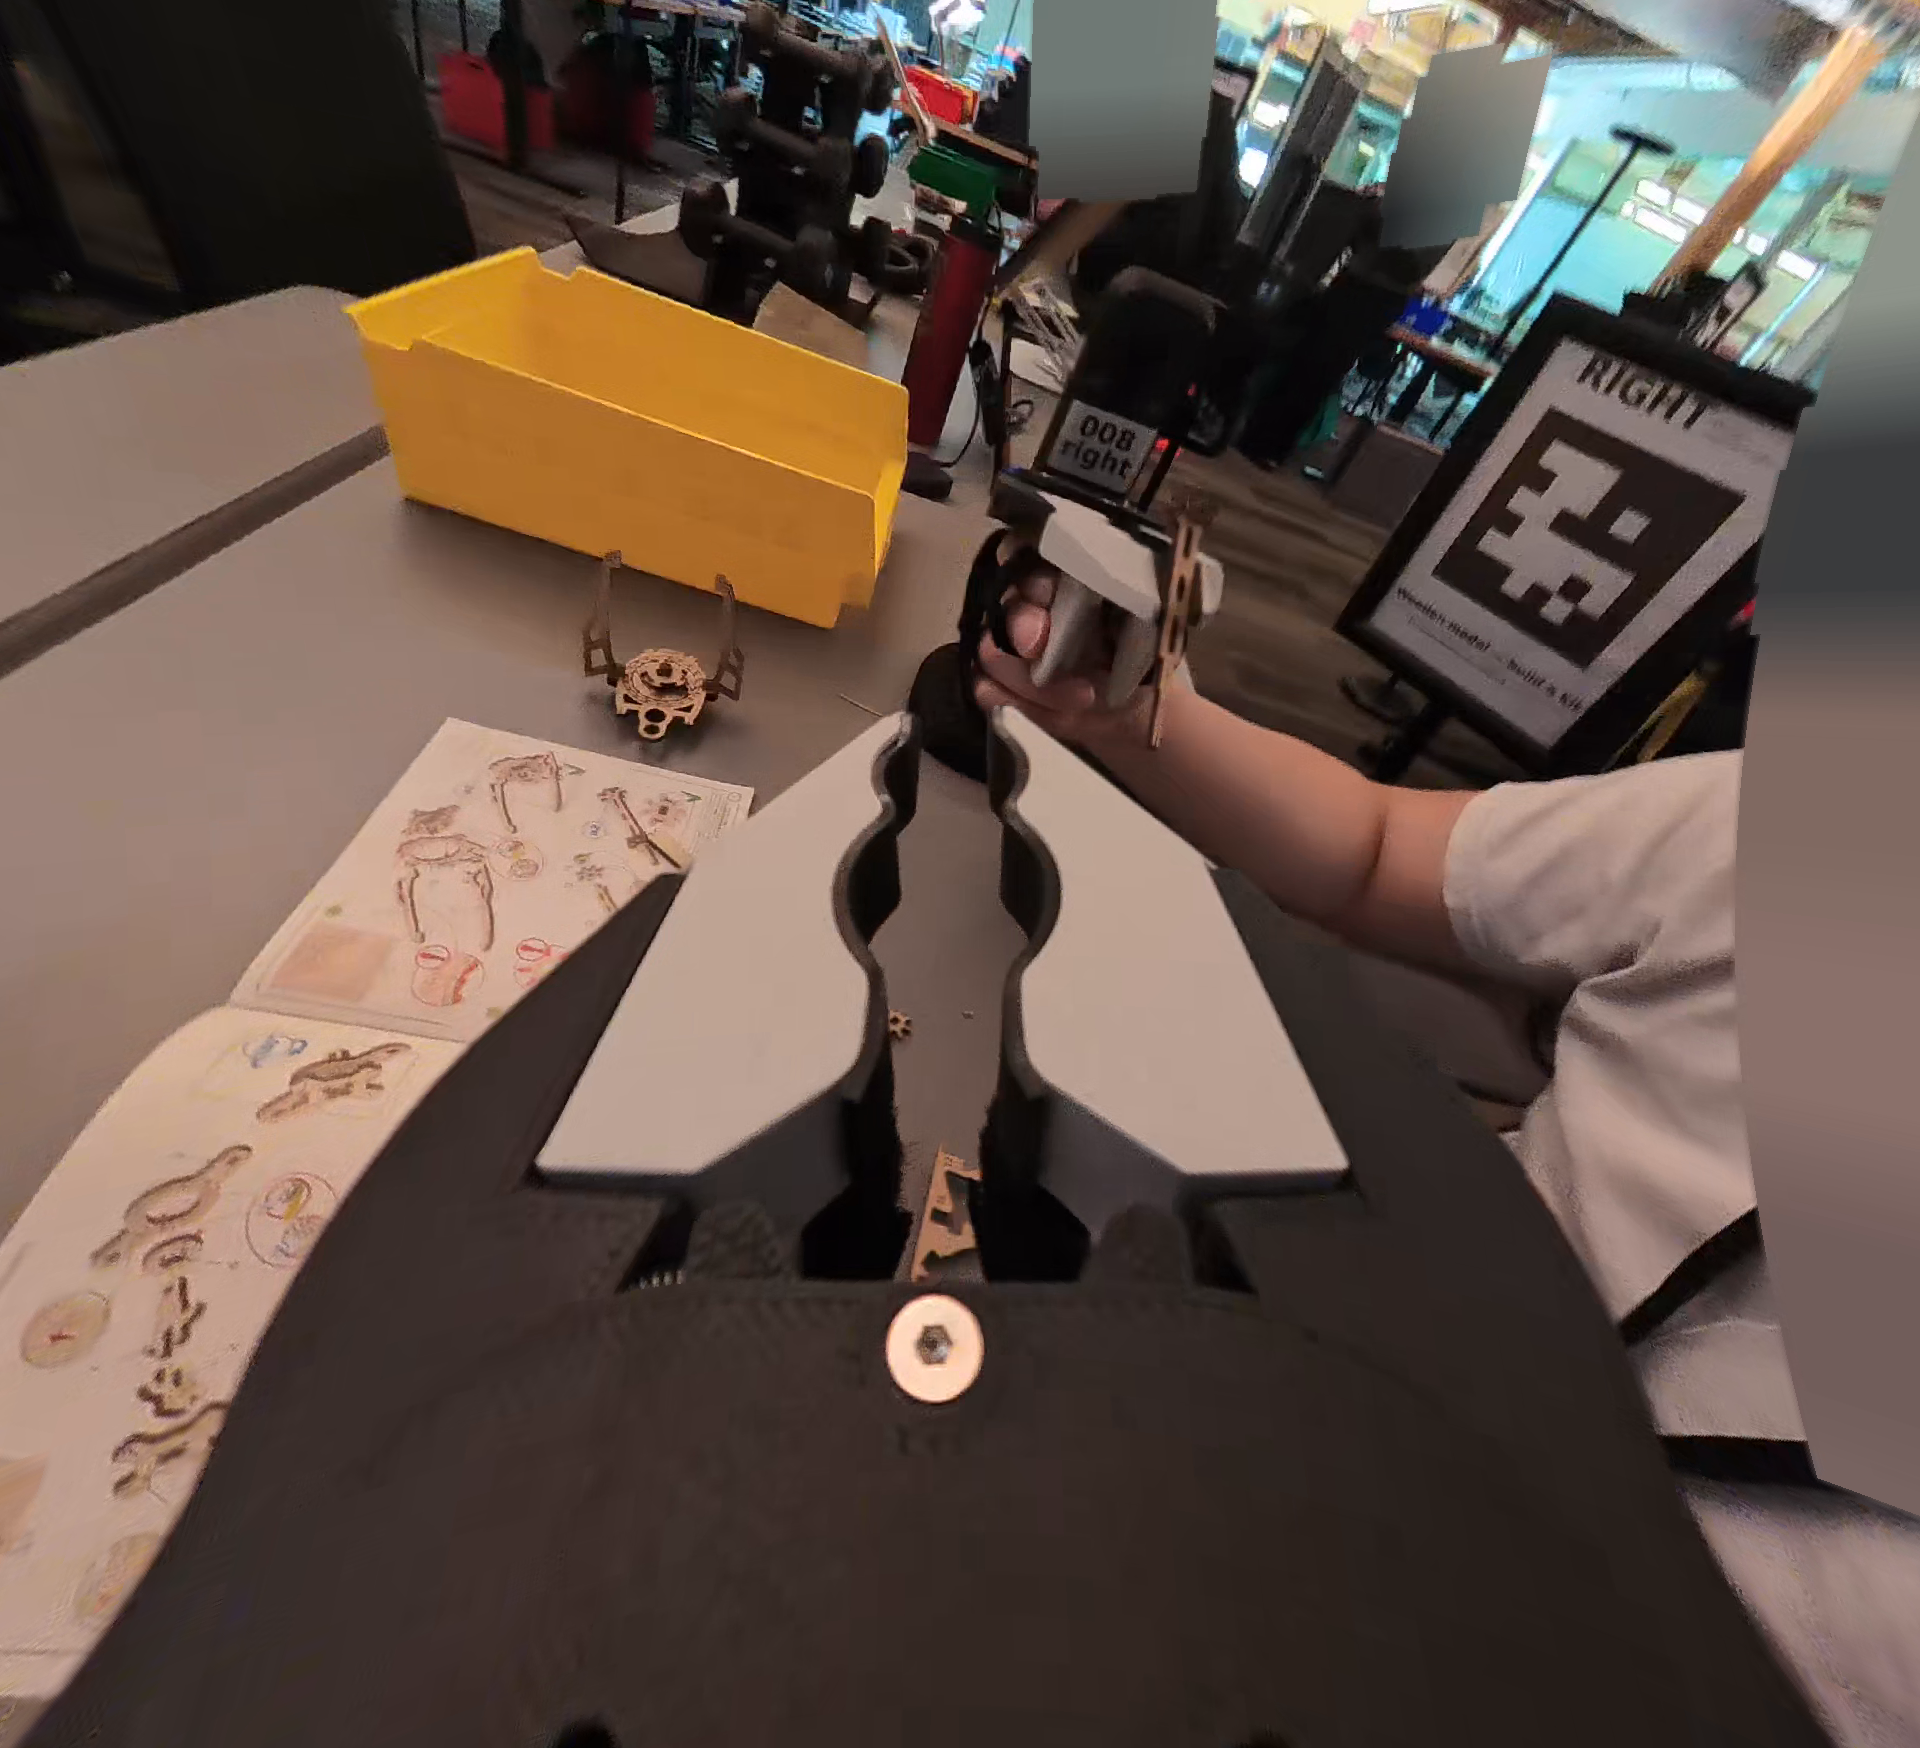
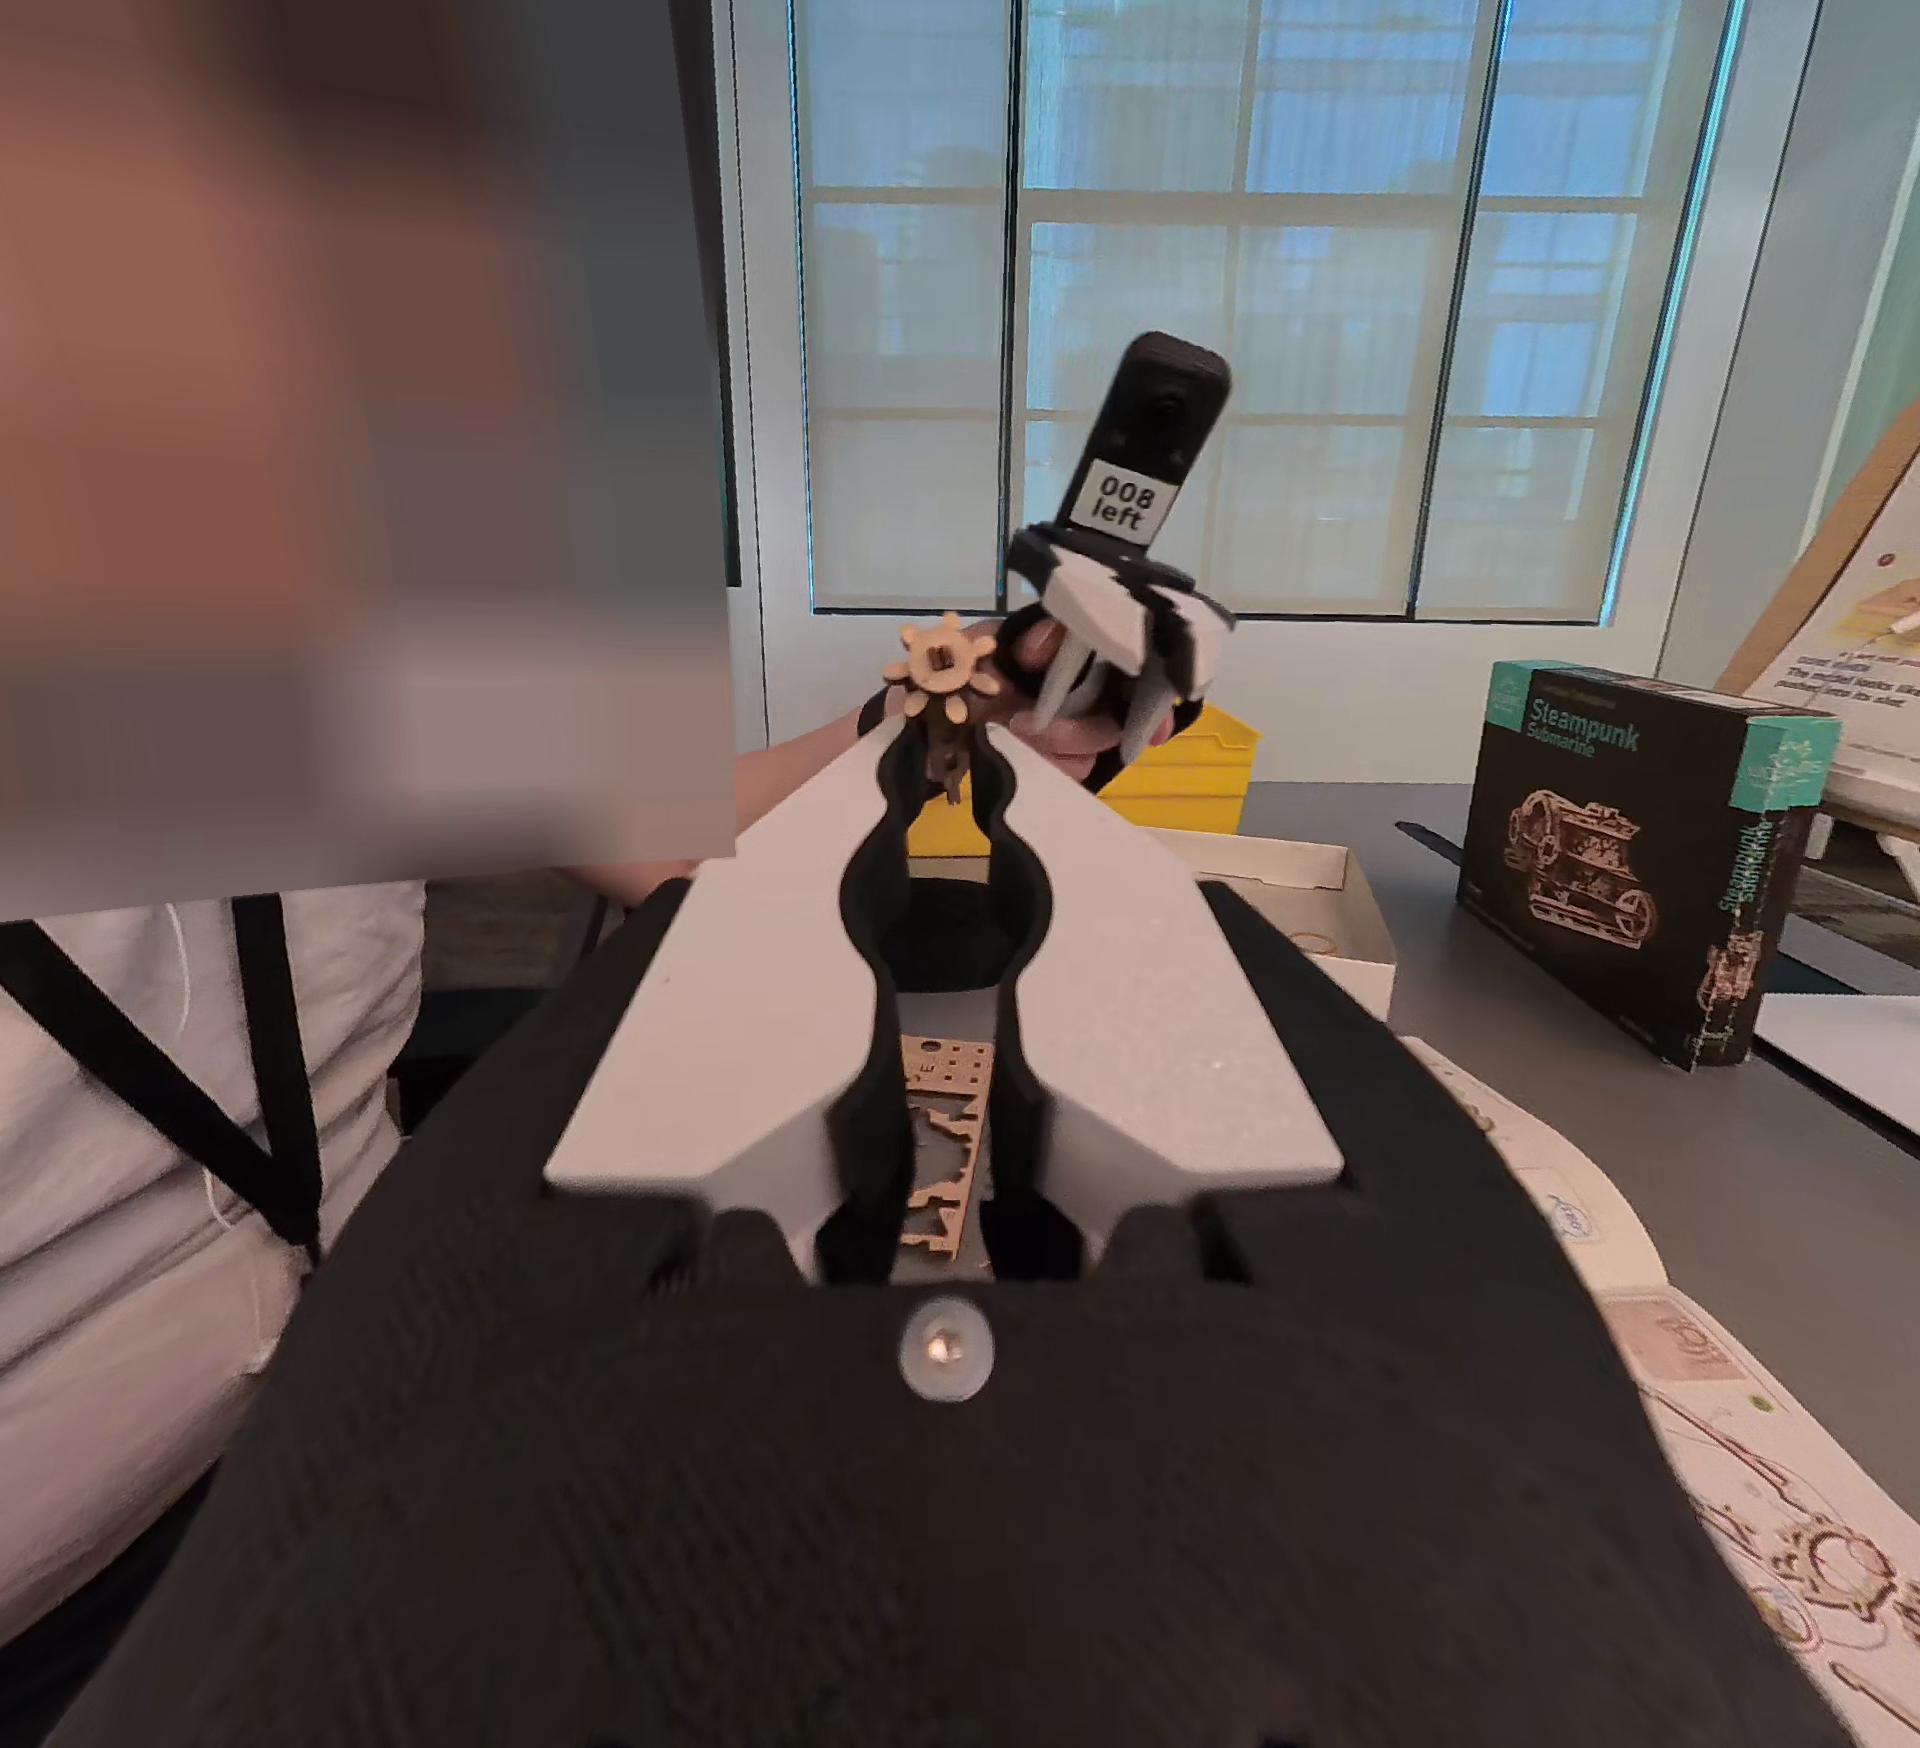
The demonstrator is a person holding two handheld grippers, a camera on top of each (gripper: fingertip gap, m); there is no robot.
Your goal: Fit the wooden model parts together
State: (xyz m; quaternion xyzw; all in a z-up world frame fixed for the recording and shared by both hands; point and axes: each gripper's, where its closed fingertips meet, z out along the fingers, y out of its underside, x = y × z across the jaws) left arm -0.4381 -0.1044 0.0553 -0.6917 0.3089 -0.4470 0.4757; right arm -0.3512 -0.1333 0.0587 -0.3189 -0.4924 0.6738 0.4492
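Observation:
My right gripper (image 2: 940,742) is shut on a thin wooden part (image 2: 943,690) with a small gear-shaped wheel at its top, held upright in the air. In the left wrist view this gripper (image 1: 1148,659) holds the part as a narrow strip with holes (image 1: 1174,618). My left gripper (image 1: 951,732) is open and empty, raised above the table; it shows in the right wrist view (image 2: 1091,732) just right of the held part, fingers apart. A wooden sub-assembly (image 1: 660,659) with a round toothed base and two upright arms stands on the grey table (image 1: 260,659).
A yellow bin (image 1: 644,441) stands behind the sub-assembly. Instruction sheets (image 1: 499,867) lie at the left. A tiny wooden gear (image 1: 899,1025) and a cut-out wooden sheet (image 2: 940,1137) lie on the table. The kit box (image 2: 1631,867) stands at the right. A person sits close. The tips of one gripper are about 10 cm away from the tips of the other.

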